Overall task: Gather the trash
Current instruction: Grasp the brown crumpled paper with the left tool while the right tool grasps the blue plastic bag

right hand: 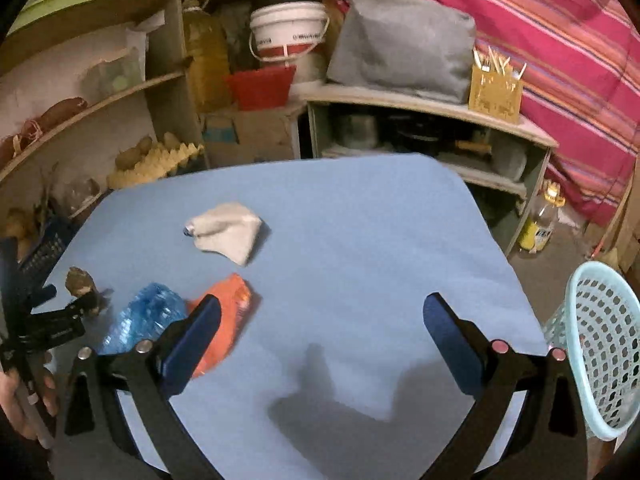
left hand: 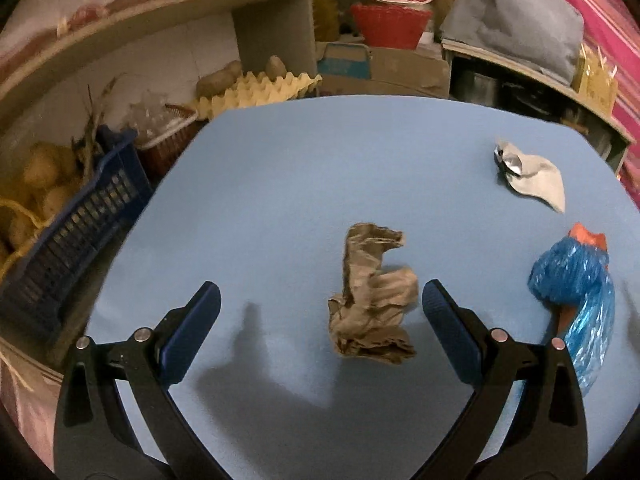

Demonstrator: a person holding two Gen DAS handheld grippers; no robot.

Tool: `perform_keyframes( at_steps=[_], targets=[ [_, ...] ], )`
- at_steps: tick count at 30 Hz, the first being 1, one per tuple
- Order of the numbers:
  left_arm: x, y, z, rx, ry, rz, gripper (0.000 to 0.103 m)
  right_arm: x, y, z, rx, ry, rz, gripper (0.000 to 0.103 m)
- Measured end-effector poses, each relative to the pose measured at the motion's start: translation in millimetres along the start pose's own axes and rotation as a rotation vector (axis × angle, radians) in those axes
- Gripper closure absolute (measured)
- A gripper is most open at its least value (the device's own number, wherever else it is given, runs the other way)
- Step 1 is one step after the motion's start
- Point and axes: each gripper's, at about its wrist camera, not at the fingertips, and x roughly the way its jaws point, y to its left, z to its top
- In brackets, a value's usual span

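Nothing appears collected yet. The left hand-held gripper [left hand: 320, 300], jaws spread wide and gripping nothing, is hovering over the crumpled brown paper [left hand: 372, 300] on the blue table [left hand: 280, 184]. The right hand-held gripper [right hand: 322, 314], equally wide and empty, is facing the grey wrapper [right hand: 228, 232], blue bag [right hand: 144, 320] and orange wrapper [right hand: 228, 320]; the mesh basket [right hand: 600, 344] is waiting at the right.

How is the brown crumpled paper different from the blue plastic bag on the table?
The brown crumpled paper is dull, opaque and stiffly creased; the blue plastic bag is shiny and partly see-through. The paper lies alone between the fingers of the open left claw; the bag lies to the right, against an orange wrapper. Both are crumpled and rest on the blue table, not gripped.
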Motion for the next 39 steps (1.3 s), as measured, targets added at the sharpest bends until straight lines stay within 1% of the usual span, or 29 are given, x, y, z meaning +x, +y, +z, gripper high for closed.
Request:
perform_keyframes(
  at_steps=[2, 3, 5, 6, 7, 8, 10, 11, 13, 17, 21, 26, 27, 28, 29, 30, 31, 32, 34, 36, 39],
  targets=[
    [2.9, 5.2, -0.9, -0.022, 0.011, -0.034, 0.006, -0.3, 11.2, -1.4, -0.009, 0.001, -0.007, 0.004],
    [3.2, 6.6, -1.1, -0.029, 0.01, -0.04, 0.006, 2.0, 18.0, -2.3, -0.012, 0.015, 0.005, 0.004],
    [4.4, 6.4, -1.3, -0.026, 0.006, -0.03, 0.006, 7.2, 28.1, -2.6, -0.024, 0.038, 0.038, 0.004],
    [5.5, 6.0, -1.4, -0.022, 0.006, -0.034, 0.01, 8.7, 35.1, -3.6, -0.038, 0.042, 0.045, 0.004],
    [6.1, 4.7, -1.2, -0.015, 0.008, -0.043, 0.016, 9.8, 40.6, -3.4, -0.052, 0.042, 0.043, 0.004],
    [6.2, 3.7, -1.6, -0.009, 0.008, -0.045, 0.02, 10.4, 50.9, -4.3, -0.083, 0.039, 0.037, 0.004],
    [5.3, 1.5, -1.9, 0.005, 0.003, -0.061, 0.038, 11.1, 64.8, -6.2, -0.117, 0.039, 0.038, 0.004],
    [4.5, 0.3, -2.6, 0.011, 0.003, -0.07, 0.043, 11.3, 71.3, -7.8, -0.125, 0.041, 0.045, 0.004],
    [5.2, -1.6, -3.7, 0.027, 0.01, -0.082, 0.06, 13.9, 81.5, -9.4, -0.139, 0.051, 0.067, 0.004],
    [-0.3, -3.8, -3.2, 0.067, 0.004, -0.047, 0.061, 21.0, 99.3, -13.3, -0.16, 0.074, 0.103, 0.005],
    [-17.1, 6.0, 1.3, 0.039, -0.042, -0.077, 0.061, 30.1, 109.6, -16.7, -0.165, 0.093, 0.106, 0.005],
    [-21.3, 9.0, 2.9, 0.031, -0.043, -0.067, 0.061, 44.2, 122.8, -22.9, -0.188, 0.126, 0.092, 0.007],
    [-21.4, 8.6, 3.0, 0.029, -0.039, -0.068, 0.061, 46.9, 125.3, -25.0, -0.197, 0.136, 0.096, 0.013],
    [-21.7, 8.0, 3.3, 0.029, -0.035, -0.071, 0.061, 49.2, 127.8, -26.6, -0.207, 0.144, 0.099, 0.024],
    [-22.9, 6.9, 3.9, 0.032, -0.037, -0.069, 0.061, 51.4, 130.3, -28.4, -0.221, 0.151, 0.102, 0.032],
    [-24.8, 5.8, 5.1, 0.035, -0.041, -0.065, 0.061, 53.2, 132.0, -30.0, -0.232, 0.158, 0.107, 0.046],
    [-26.2, 5.1, 5.7, 0.038, -0.045, -0.062, 0.061, 54.1, 133.3, -31.6, -0.236, 0.162, 0.111, 0.055],
    [-28.1, 4.8, 6.4, 0.041, -0.049, -0.061, 0.061, 55.0, 133.6, -32.4, -0.24, 0.166, 0.124, 0.058],
    [-33.4, 2.1, 8.4, 0.043, -0.06, -0.059, 0.061, 53.7, 131.6, -32.4, -0.242, 0.157, 0.137, 0.071],
    [-38.9, -1.0, 10.8, 0.044, -0.07, -0.058, 0.061, 49.3, 126.4, -30.5, -0.239, 0.137, 0.154, 0.074],
    [-44.1, -7.1, 12.4, 0.043, -0.075, -0.056, 0.061, 36.7, 112.3, -23.2, -0.198, 0.089, 0.195, 0.074]
  ],
)
